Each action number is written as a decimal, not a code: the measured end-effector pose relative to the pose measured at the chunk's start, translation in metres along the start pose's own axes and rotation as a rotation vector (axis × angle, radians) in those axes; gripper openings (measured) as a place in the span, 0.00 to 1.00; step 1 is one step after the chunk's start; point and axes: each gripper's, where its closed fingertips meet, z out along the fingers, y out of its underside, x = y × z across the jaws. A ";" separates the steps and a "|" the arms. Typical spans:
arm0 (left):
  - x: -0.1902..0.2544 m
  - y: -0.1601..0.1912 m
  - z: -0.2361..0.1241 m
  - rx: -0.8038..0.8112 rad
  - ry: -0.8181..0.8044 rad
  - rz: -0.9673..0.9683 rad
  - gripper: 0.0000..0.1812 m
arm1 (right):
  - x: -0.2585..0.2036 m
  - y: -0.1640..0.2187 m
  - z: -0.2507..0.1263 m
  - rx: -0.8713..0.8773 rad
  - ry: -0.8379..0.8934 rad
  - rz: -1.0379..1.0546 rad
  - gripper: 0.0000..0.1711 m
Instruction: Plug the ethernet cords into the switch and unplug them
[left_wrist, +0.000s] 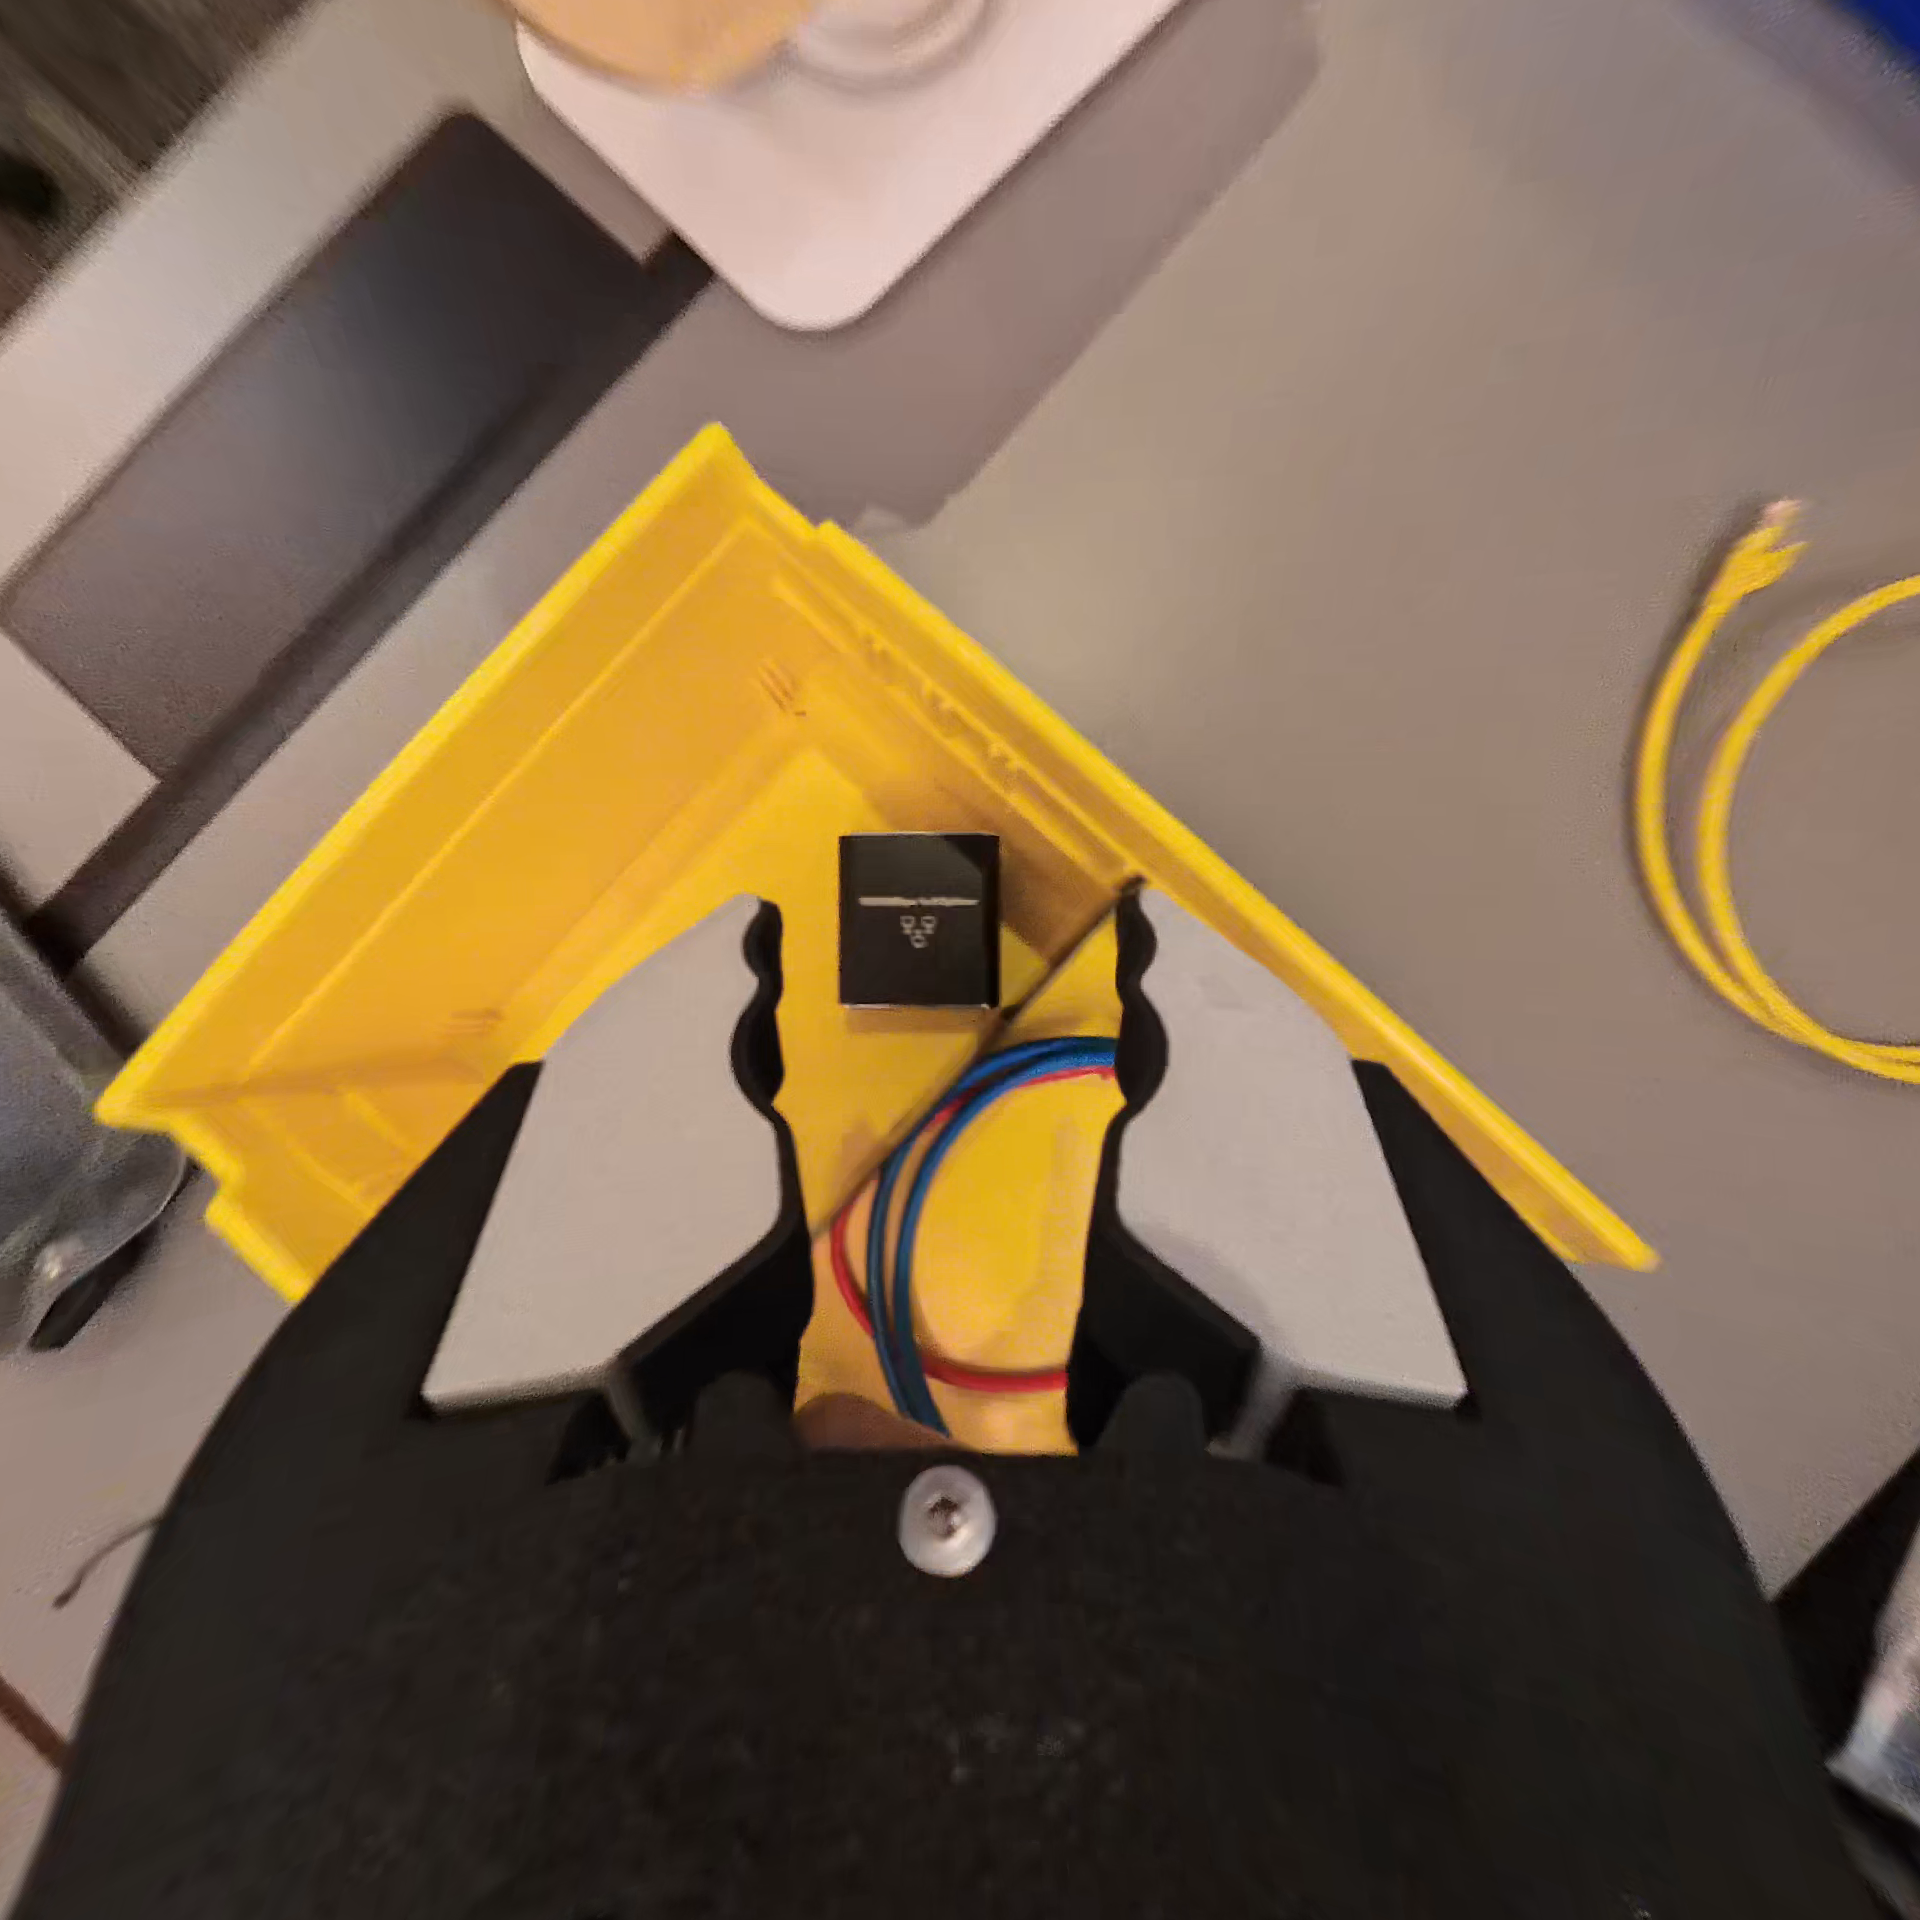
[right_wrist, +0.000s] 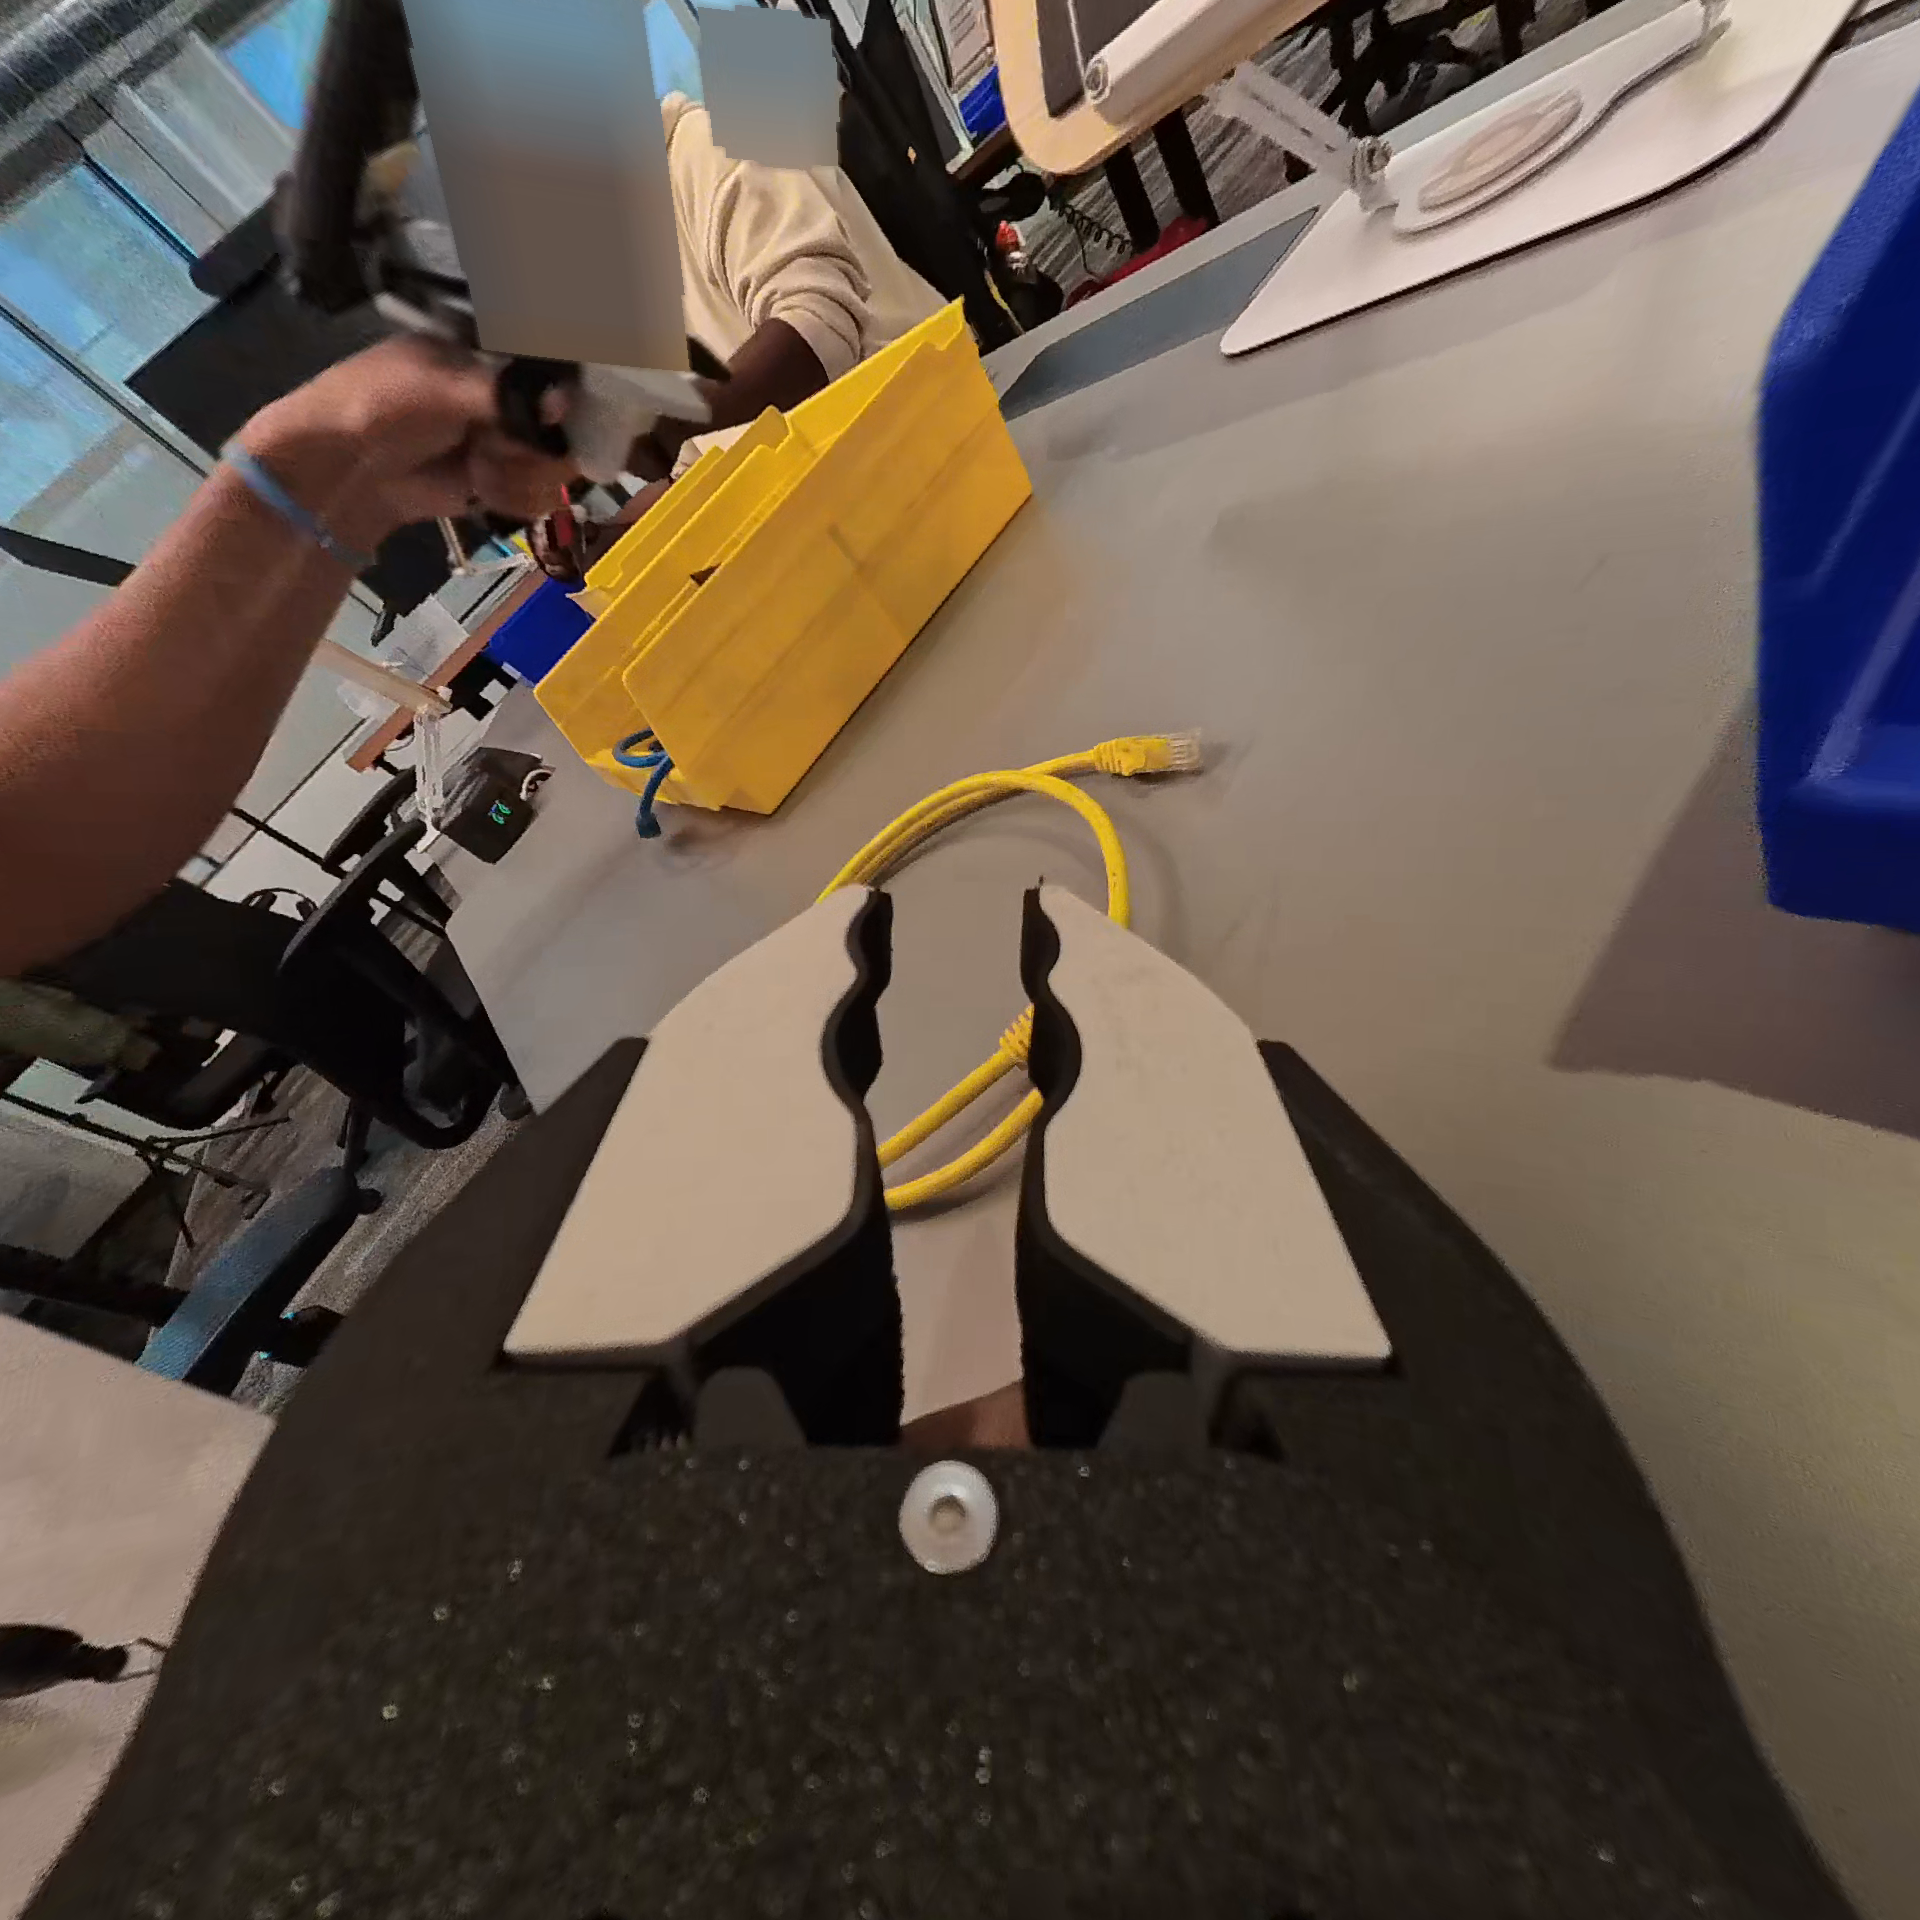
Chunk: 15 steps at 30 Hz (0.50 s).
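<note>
In the left wrist view, a small black switch (left_wrist: 918, 921) lies in a yellow bin (left_wrist: 540, 862), with blue and red cords (left_wrist: 904, 1174) coiled beside it. My left gripper (left_wrist: 945, 914) is open above the bin, its fingers either side of the switch and apart from it. A yellow ethernet cord (left_wrist: 1704, 831) lies on the grey table to the right. In the right wrist view, my right gripper (right_wrist: 956, 904) is open and empty, low over the coiled yellow cord (right_wrist: 1081, 790), whose plug (right_wrist: 1153, 750) points right. The yellow bin (right_wrist: 831, 613) stands farther back, with the left hand-held gripper (right_wrist: 582, 416) above it.
A blue bin (right_wrist: 1849, 520) stands at the table's right. A white pad (left_wrist: 831, 177) and a dark mat (left_wrist: 312, 416) lie beyond the yellow bin. A person in a cream top (right_wrist: 769, 249) sits behind the table. Office chairs (right_wrist: 364, 997) stand left of the table edge. About 40 centimeters separates my left fingertips from my right. The small black switch (left_wrist: 918, 921) sits 11 centimeters or so from the ends of my left fingers.
</note>
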 end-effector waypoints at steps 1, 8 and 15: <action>-0.007 0.002 0.017 -0.057 0.019 -0.001 0.35 | 0.000 0.000 0.001 -0.001 0.000 0.000 0.14; -0.021 0.040 0.090 -0.415 0.160 -0.148 0.39 | 0.002 0.007 0.005 -0.033 0.008 -0.005 0.14; -0.021 0.046 0.111 -0.473 0.288 -0.290 0.35 | 0.004 0.012 0.006 -0.058 0.001 0.007 0.14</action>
